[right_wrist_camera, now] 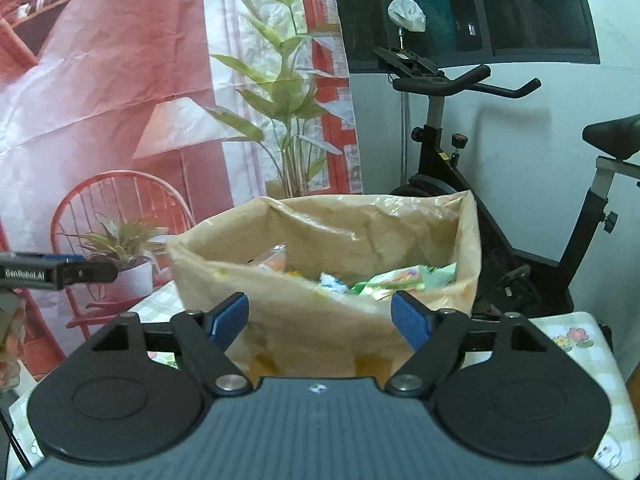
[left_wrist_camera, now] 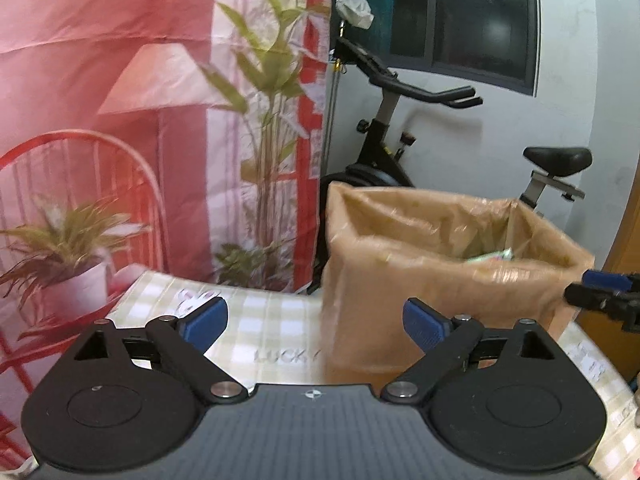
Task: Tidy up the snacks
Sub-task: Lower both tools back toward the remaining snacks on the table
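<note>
1. My left gripper (left_wrist_camera: 316, 322) stands wide open, empty, over the table (left_wrist_camera: 264, 316), just left of the bag (left_wrist_camera: 420, 280).
2. My right gripper (right_wrist_camera: 320, 320) is also spread wide, holding nothing; the bag's near wall shows between its fingers without touching the pads.
3. Snacks (right_wrist_camera: 384, 280) lie inside the bag, which stands upright and open-topped on the table.
4. No loose snack shows in either view, so I judge the step in hand to be a clear withdrawal.
5. Keep both jaws clear of the thin rim; a snag could tip the bag.
</note>
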`<state>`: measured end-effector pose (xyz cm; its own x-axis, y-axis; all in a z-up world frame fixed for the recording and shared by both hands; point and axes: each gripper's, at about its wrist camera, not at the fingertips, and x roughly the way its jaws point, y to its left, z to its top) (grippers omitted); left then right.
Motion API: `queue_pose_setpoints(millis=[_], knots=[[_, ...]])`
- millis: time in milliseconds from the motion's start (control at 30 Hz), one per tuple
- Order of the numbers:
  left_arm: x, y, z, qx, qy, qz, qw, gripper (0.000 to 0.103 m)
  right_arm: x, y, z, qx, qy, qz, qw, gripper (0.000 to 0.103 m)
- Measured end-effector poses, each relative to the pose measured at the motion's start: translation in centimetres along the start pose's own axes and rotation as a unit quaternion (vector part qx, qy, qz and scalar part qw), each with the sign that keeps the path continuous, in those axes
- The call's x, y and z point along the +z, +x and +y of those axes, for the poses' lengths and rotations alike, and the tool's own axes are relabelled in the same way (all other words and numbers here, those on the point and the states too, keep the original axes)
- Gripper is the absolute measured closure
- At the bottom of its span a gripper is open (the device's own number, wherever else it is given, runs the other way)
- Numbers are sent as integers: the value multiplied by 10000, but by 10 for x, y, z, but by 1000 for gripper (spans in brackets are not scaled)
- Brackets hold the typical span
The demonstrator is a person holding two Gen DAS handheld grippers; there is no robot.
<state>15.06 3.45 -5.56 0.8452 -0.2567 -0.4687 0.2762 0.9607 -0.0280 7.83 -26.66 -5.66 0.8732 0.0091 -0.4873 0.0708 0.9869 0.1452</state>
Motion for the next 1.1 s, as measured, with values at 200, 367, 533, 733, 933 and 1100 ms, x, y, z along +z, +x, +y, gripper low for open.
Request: queue_pose_setpoints(millis=[200,367,533,733,933,1100], knots=[[-28,-7,21,91,-11,96,9999,7,-26,-7,16,174,44,52,9998,22],[-46,2,34,72,-42,381,9992,8,-56,8,26,252,143,447,9986,23],[-63,15,39,81,-34,580,9983,10,-89,31,28,192,276,940,9950,31],[-79,31,41,66,-85,732,9973,14,-108,70,31,275,651,1386,9878,32],[-87,46,49,102,-202,857,9961,17,-115,112,34,244,1099,1586,9809,32],[-92,55,55,102,-333,919,9952,17,-117,137,43,-69,1233,1626,9789,27]])
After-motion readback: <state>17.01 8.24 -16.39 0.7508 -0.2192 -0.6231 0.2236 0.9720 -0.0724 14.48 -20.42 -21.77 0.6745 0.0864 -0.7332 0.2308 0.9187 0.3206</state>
